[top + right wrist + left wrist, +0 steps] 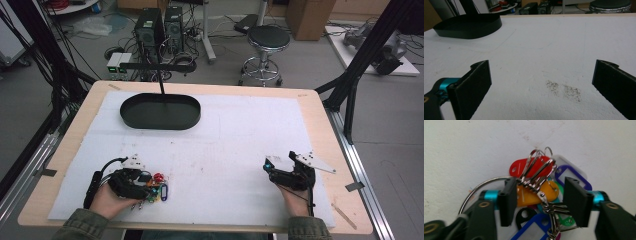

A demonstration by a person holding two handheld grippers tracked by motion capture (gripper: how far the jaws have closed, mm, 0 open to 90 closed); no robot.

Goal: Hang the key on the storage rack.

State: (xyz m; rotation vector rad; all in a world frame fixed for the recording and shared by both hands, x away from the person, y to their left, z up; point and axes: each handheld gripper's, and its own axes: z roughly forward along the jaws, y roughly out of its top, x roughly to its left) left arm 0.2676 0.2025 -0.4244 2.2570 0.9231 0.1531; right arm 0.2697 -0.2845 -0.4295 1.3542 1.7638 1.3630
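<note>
1. the key tags point(536, 187) lie on the counter point(235, 150), well in front of the tray point(160, 111).
2. the left gripper point(537, 197) has its jaws spread around the tags, not yet pinching.
3. the right gripper point(541, 85) waits with jaws wide apart, holding nothing.
4. my guess: the tags go in the tray, so nearly all is left.
</note>
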